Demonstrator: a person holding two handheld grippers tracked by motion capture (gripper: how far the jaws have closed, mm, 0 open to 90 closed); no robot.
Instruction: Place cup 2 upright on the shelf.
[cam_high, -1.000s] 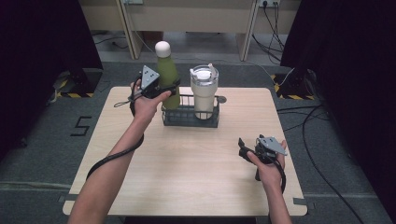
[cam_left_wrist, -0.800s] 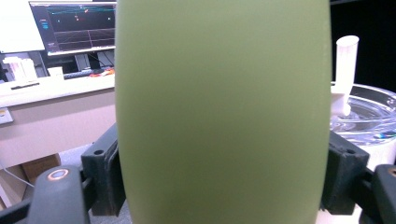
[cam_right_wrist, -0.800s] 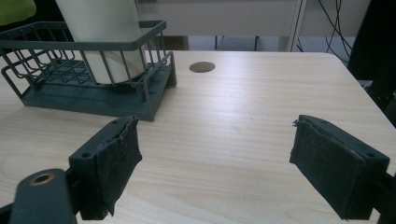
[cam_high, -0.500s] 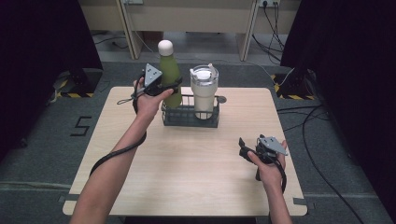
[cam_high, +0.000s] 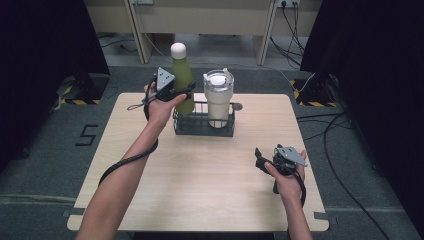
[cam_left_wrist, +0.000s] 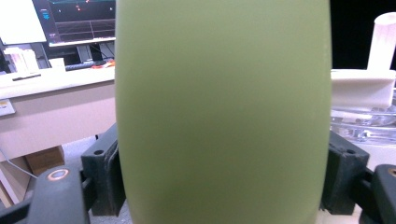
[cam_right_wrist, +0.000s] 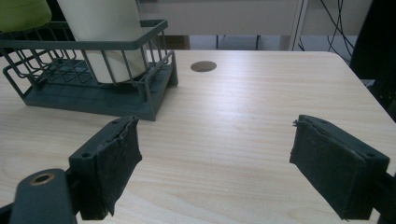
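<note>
A green bottle (cam_high: 183, 82) with a white cap hangs upright over the left end of a dark wire basket (cam_high: 202, 127). My left gripper (cam_high: 181, 94) is shut on the bottle's body. In the left gripper view the bottle (cam_left_wrist: 219, 112) stands between both jaws, which press its sides. A cream tumbler (cam_high: 218, 97) with a clear lid stands in the basket's right half. My right gripper (cam_high: 260, 161) rests low over the table's right front, open, with nothing between its jaws. In the right gripper view (cam_right_wrist: 233, 168) its jaws face the basket (cam_right_wrist: 93, 98) and the tumbler (cam_right_wrist: 105, 37).
The light wooden table (cam_high: 200, 180) has a small round hole (cam_high: 237, 106) just right of the basket. Dark curtains stand at both sides and a desk with cables runs behind the table's far edge.
</note>
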